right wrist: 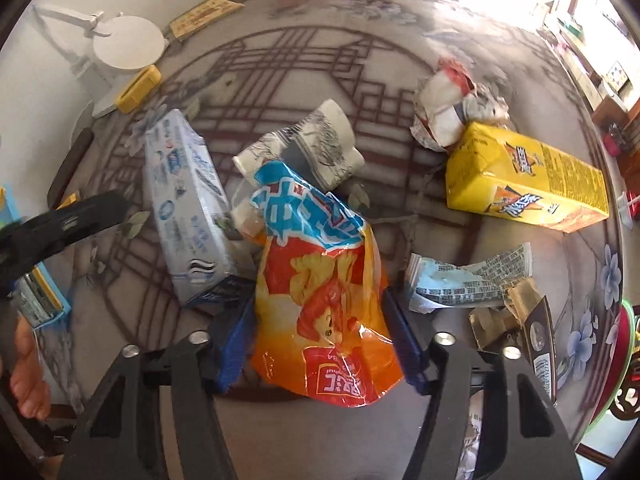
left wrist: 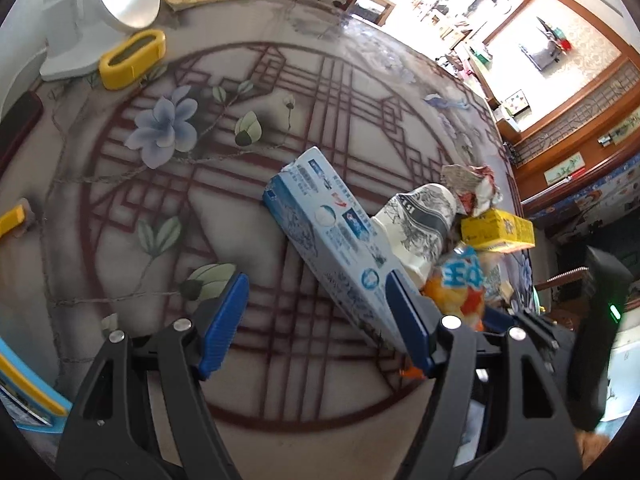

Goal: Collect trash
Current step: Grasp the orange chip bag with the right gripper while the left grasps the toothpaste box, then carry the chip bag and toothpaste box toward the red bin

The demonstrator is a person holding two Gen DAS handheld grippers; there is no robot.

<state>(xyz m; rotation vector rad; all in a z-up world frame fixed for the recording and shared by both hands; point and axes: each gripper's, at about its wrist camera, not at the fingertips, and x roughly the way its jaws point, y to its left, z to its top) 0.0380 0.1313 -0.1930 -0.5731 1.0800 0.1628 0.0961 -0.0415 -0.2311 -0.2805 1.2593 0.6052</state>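
The right wrist view is showing the most: the right gripper (right wrist: 320, 344) is pointing down at the tabletop (right wrist: 400, 60) with an orange and blue snack bag (right wrist: 324, 300) sitting between its blue fingers (right wrist: 404, 340), which are lying against the bag's two sides, seemingly clamping it. Beside the bag, toward the tabletop's left edge, a pale blue toothpaste box (right wrist: 188, 216) is lying; behind the bag a crushed paper cup (right wrist: 312, 148) is resting. Only this view is revealing the full yellow drink carton (right wrist: 524, 176), the crumpled wrapper (right wrist: 452, 108) touching it, a torn printed paper (right wrist: 468, 280) and a dark card scrap (right wrist: 532, 324) near the right edge. The left wrist view is showing the left gripper (left wrist: 316, 304) with its fingers (left wrist: 224, 320) standing apart and empty; the right one is overlapping the toothpaste box (left wrist: 332, 240), though contact is hard to judge. There the snack bag (left wrist: 464, 284) is mostly hidden behind the finger, and the carton (left wrist: 500, 232) is partly cut off. A white desk lamp (left wrist: 104, 12) and a yellow case (left wrist: 132, 58) are standing at the far left edge.
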